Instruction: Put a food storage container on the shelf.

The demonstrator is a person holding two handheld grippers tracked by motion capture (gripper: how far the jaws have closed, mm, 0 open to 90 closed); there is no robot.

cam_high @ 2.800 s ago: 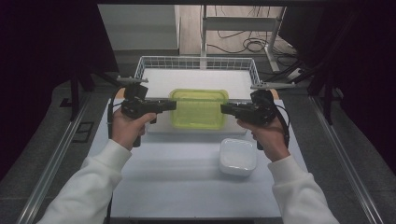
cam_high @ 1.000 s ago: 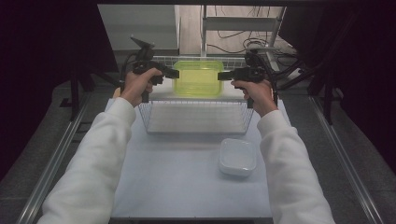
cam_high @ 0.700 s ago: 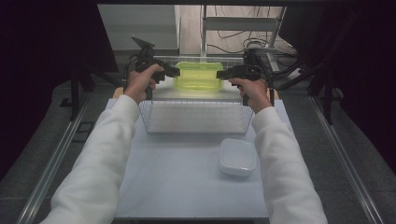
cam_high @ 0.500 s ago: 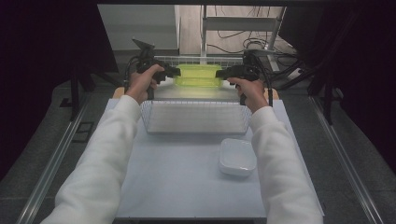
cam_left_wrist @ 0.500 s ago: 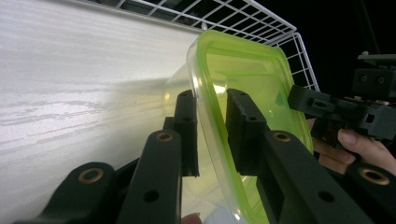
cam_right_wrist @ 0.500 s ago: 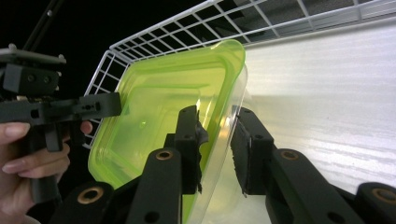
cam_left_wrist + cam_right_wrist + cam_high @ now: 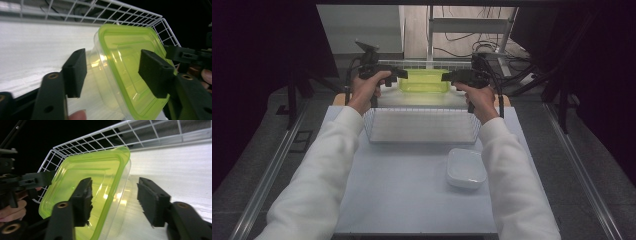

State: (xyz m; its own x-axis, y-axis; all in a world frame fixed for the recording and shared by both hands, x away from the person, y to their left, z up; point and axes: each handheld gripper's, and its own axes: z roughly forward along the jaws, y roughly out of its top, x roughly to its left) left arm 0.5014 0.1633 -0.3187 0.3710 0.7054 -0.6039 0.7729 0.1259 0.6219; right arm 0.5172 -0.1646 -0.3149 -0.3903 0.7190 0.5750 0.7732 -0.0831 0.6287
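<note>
At the far edge of the white surface (image 7: 412, 185), at 12 o'clock in the high view, two hands hold a green-lidded tub (image 7: 424, 81) between them over the far end of a wire basket (image 7: 422, 126). A white lid (image 7: 466, 167) lies on the surface at 5 o'clock, just outside the basket. The gripper views show what the high view cannot: the tub is clear, tilted, with nothing seen inside. The left tongs (image 7: 112, 72) are spread, their pads straddling the tub's rim, one over the lid, one beside the wall. The right tongs (image 7: 113, 200) are likewise spread astride the opposite edge. Whether the pads press the plastic cannot be told.
</note>
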